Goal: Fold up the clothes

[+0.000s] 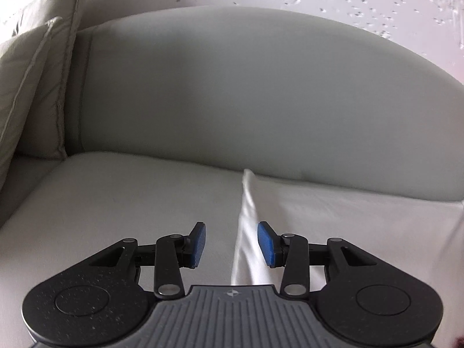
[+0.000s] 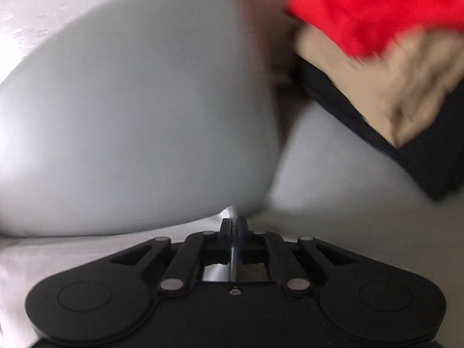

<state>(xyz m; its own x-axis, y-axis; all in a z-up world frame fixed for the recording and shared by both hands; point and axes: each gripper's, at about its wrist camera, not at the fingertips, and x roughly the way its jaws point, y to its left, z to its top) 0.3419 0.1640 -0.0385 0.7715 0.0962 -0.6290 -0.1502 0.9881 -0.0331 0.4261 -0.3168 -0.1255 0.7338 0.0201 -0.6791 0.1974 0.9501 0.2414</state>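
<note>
White cloth (image 1: pixel 333 217) lies spread on the pale grey sofa seat (image 1: pixel 130 197), covering its right half in the left wrist view, with a raised crease running from the near edge toward the sofa's back cushion (image 1: pixel 246 87). The left gripper (image 1: pixel 232 243) hovers over the cloth's left edge, its blue pads (image 1: pixel 268 246) spread apart and holding nothing; the edge fold sits between them. Two beige pillows (image 1: pixel 32 81) lean at the far left corner of the sofa.

In the right wrist view, the right gripper (image 2: pixel 234 226) is clenched, and a small peak of the white cloth (image 2: pixel 230 210) pokes up just beyond its tips, so it seems to be pinching the cloth, though blur makes that uncertain. To the far right sits a stack of clothes: a red piece (image 2: pixel 377 8) on top, a tan piece (image 2: pixel 391 87) below it, and a black piece (image 2: pixel 429 150) underneath.
</note>
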